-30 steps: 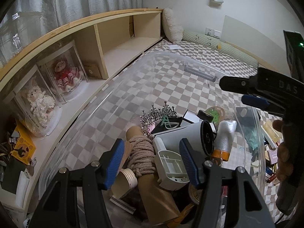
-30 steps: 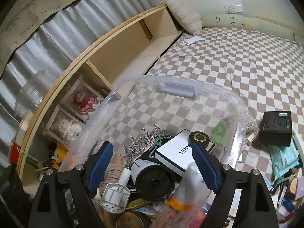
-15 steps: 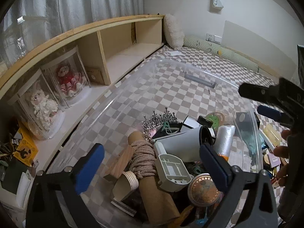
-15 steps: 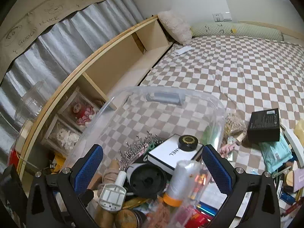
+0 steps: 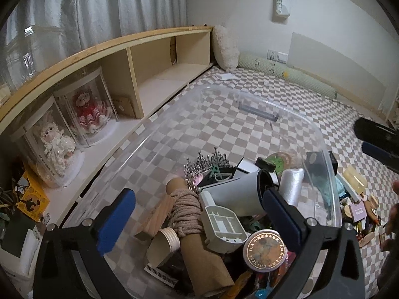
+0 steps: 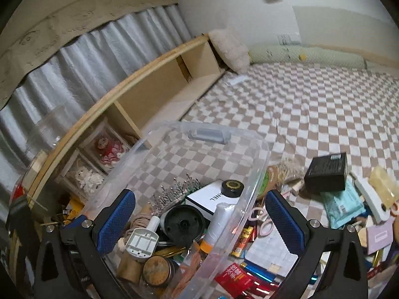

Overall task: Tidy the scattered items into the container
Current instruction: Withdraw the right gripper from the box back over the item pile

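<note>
We log 2 empty claws, left gripper [image 5: 198, 211] and right gripper [image 6: 199, 215], both spread wide above the clear container [image 6: 259, 164] holding 1 tea tin [image 5: 266, 250], while the black box [image 6: 326, 173] awaits collection just outside.

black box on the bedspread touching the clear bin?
Apart. The right wrist view shows a strip of checkered bedspread and loose clutter between the black box and the clear bin.
</note>
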Tool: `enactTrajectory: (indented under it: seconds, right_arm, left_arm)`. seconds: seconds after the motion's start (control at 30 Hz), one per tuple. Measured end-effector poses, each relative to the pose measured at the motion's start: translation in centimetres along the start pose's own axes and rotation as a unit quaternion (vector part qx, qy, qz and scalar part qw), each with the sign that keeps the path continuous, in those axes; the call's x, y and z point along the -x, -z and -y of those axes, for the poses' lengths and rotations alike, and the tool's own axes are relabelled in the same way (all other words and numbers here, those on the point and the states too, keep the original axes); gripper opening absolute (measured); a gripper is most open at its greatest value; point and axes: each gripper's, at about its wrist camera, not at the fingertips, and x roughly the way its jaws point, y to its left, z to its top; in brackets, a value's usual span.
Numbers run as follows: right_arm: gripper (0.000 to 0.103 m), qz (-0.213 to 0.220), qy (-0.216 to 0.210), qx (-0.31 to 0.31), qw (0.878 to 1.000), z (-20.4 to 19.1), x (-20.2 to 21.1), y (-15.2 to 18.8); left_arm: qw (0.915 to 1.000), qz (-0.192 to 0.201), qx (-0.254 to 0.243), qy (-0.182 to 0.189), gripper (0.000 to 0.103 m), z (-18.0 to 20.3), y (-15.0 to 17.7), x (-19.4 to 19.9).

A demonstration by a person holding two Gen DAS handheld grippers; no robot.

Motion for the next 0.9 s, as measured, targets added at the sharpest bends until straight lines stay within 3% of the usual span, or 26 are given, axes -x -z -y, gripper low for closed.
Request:
enactTrajectory:
  seconds: [0.17, 0.43, 0.77, 0.9]
  right_arm:
    - [0.103, 0.028, 0.04, 0.028, 0.998, -0.5, 2.6, 0.6]
    - [0.103, 0.012, 0.091, 0.091, 0.992, -0.5, 5.7, 1.8]
    - [0.103, 0.016, 0.088, 0.029, 0.996, 3.1, 9.4, 2.3]
    - [0.103, 0.037, 0.111, 0.031, 0.993, 4.3, 10.8, 2.5]
  left_arm:
    - [0.9998, 0.021, -0.006, 0.002, 0.103, 0.3, -0.1, 0.7]
    - [0.9975, 0.05, -0.048, 0.013, 0.103, 2.2, -0.3, 2.4]
    - [0.9936, 0.077, -0.076, 0.031, 0.103, 5.1, -0.6, 4.8]
    - [0.9924, 0.098, -0.064, 0.037, 0.103, 6.1, -0.9, 5.9]
